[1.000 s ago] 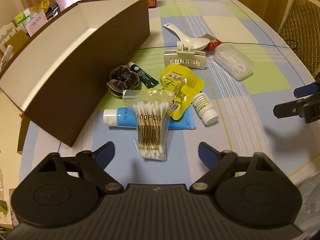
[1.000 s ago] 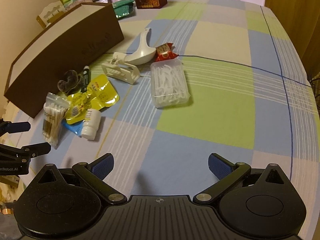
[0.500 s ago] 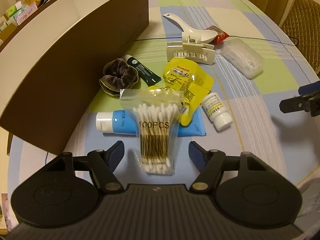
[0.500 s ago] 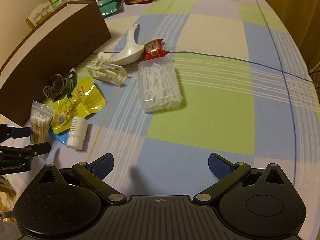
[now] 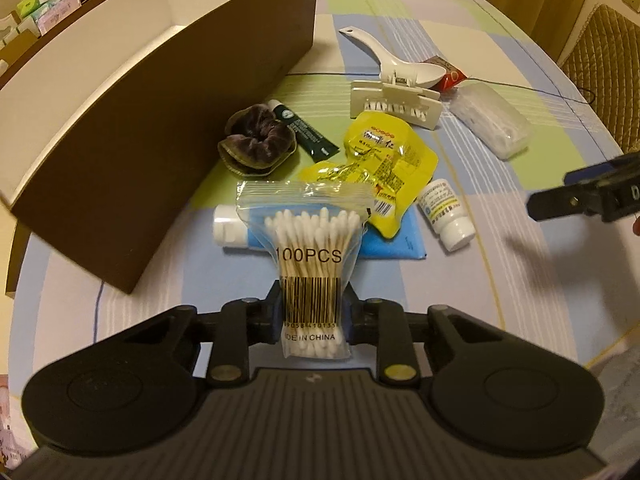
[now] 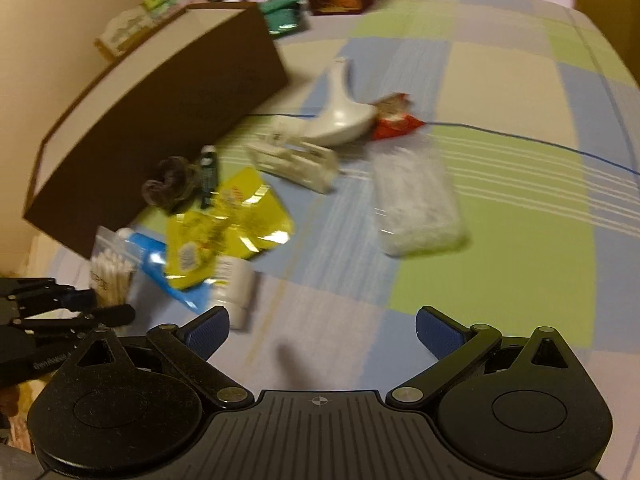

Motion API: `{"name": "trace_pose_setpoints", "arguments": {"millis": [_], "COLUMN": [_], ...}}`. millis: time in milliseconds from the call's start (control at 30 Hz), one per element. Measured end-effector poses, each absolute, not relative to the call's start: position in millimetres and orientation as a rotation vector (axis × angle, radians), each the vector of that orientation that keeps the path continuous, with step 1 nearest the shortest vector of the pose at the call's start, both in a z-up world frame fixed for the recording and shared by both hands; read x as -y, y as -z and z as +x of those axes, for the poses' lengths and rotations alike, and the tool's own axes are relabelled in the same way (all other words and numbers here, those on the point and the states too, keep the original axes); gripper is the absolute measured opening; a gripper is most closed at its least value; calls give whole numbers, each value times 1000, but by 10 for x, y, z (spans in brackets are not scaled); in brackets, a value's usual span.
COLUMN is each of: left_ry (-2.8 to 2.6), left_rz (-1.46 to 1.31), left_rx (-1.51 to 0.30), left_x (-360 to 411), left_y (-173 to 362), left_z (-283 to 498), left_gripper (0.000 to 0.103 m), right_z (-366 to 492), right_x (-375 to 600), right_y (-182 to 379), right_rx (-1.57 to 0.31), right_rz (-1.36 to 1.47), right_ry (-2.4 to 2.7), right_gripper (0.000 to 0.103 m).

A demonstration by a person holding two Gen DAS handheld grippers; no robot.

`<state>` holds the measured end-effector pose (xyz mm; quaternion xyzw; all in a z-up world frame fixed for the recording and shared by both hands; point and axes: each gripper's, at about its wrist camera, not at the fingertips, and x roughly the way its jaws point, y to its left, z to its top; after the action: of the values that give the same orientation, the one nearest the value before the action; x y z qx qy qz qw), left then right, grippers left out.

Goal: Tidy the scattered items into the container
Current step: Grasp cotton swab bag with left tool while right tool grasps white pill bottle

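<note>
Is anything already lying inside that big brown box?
No: in the left wrist view the brown box shows only bare white walls inside, and the cotton swab bag, yellow pouch and white spoon all lie outside it.

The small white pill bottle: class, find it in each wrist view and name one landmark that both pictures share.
Left wrist view: the small white pill bottle lies right of centre, just right of the yellow pouch.
Right wrist view: it lies lower left, blurred, just above the right gripper's left finger.
Shared landmark: the brown box on the left.
</note>
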<state>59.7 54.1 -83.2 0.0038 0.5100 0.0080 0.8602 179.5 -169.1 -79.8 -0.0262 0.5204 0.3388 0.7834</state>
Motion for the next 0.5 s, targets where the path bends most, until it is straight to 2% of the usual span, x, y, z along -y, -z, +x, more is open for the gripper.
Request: {"name": "trace_pose_setpoints", "arguments": {"millis": [67,100,133,500], "left_ry": [-21,-23,-25,-64], "left_rz": [10,7,3,-21], "left_rx": [-1070,-1069,-1068,-1057], "left_x": [-548,-554,-559,-614], "left_y": [809,796,783,723], "left_z": [557,539,522,367], "left_gripper": [23,23,23,23], "right_z": [1760,1743,1735,1721], "right_x": [1572,1500,1436,1068], "right_y": [804,812,831,1018], "right_rx": [-1106,-1103,-1112,-1099], "right_rz": [-83,-95,-98,-169], "right_ry": [-767,-794,-820,-852], "right_gripper": [100,87,64,62]}}
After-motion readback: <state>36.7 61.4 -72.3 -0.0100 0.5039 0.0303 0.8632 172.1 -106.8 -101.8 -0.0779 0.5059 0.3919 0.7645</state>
